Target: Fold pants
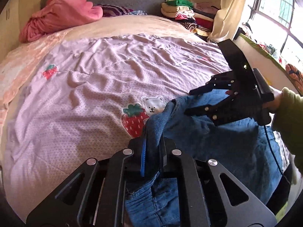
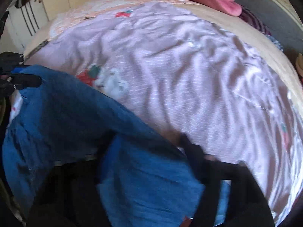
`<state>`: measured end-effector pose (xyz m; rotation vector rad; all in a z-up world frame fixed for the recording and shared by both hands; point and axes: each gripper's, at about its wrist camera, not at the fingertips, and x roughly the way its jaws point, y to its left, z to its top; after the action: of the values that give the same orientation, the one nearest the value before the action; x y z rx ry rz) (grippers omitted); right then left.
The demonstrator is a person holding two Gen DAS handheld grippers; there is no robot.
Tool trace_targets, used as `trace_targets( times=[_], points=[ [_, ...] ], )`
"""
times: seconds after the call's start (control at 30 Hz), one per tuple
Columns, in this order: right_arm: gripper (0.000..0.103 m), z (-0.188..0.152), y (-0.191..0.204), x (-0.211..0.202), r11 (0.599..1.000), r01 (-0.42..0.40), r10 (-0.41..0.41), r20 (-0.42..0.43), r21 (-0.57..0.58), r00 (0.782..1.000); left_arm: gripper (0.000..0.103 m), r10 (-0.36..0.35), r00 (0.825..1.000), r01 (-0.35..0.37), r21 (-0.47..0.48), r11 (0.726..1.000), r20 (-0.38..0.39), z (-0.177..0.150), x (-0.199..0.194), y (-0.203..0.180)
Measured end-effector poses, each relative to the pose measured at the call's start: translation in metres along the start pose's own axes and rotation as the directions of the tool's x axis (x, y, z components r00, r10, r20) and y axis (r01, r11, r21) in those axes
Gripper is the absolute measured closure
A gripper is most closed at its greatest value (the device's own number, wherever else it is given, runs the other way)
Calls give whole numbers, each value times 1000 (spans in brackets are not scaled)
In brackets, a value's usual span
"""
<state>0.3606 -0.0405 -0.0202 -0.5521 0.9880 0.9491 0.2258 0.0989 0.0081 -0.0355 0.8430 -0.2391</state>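
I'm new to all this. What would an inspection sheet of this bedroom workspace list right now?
Surface: bed with wrinkled lilac strawberry-print quilt.
Job's things: blue denim pants, bunched at the near edge, partly lifted.
Clutter: crumpled pink blanket; stack of folded clothes near the headboard.
Grippers: left tool shut on the pants; right tool open, its fingers over the denim.
Cables: thin blue cable trailing from the right tool.
Surroundings: cream curtain, window.
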Motion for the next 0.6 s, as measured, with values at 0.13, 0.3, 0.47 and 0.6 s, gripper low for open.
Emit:
trace_targets(
  times=[0.13, 0.3, 0.47, 0.6],
  points=[
    [98, -11, 9, -28, 1000, 20, -21, 62, 22, 998, 99, 41, 999, -41, 15, 999, 7, -3, -3, 0],
    [99, -26, 25, -77, 997, 30, -42, 163, 75, 986, 99, 53, 998, -54, 9, 999, 41, -4, -18, -1],
    [99, -45, 52, -125, 994, 44, -68, 252, 99, 965, 99, 59, 992, -62, 22, 998, 110, -11, -46, -16],
    [99, -70, 83, -154, 993, 47, -76, 284, 108, 956, 99, 50, 988, -58, 50, 997, 149, -26, -73, -30]
  ],
)
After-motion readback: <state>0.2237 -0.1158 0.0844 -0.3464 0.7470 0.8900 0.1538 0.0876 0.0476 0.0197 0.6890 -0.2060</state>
